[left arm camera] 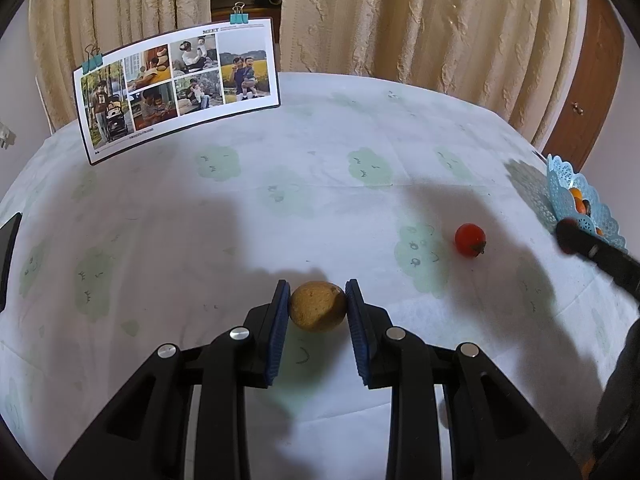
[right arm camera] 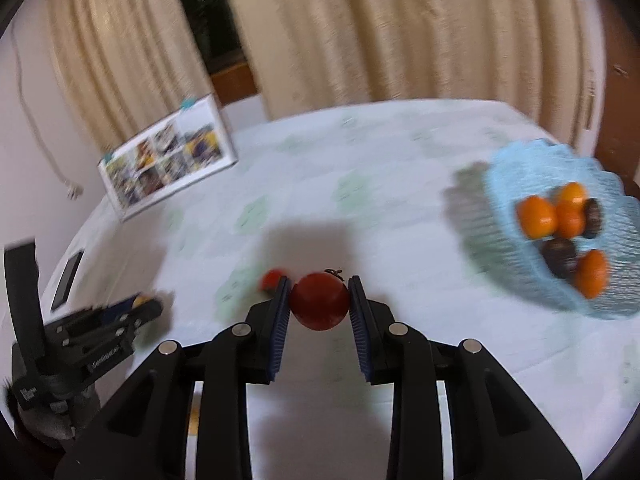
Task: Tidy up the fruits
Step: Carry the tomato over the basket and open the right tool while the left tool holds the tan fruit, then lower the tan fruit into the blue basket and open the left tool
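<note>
Left gripper [left arm camera: 318, 300] clamped on a round yellow-brown fruit [left arm camera: 317, 306], blue pads touching both its sides, low over the tablecloth [left arm camera: 280, 200] near the near edge of the table. Right gripper [right arm camera: 319, 296] clenched on a dark red tomato [right arm camera: 319, 300], stem up, pads pressed to both sides, lifted clear of the cloth. Second red tomato [left arm camera: 470, 239] lying loose on the cloth, past the left gripper toward the right edge; seen in the right wrist view as a red blur just behind the left pad. Blue lace basket [right arm camera: 516, 184] near the right edge, tilted in view, holding several orange fruits [right arm camera: 537, 217] and a few dark brown ones [right arm camera: 559, 256], touching each other. Phone [right arm camera: 68, 276] flat near the left edge. Photo card [left arm camera: 176, 88] standing at the far left of the table, binder clips [left arm camera: 239, 16] on its top edge. Curtains [left arm camera: 400, 20] behind the far edge. Right wrist view motion-blurred.
</note>
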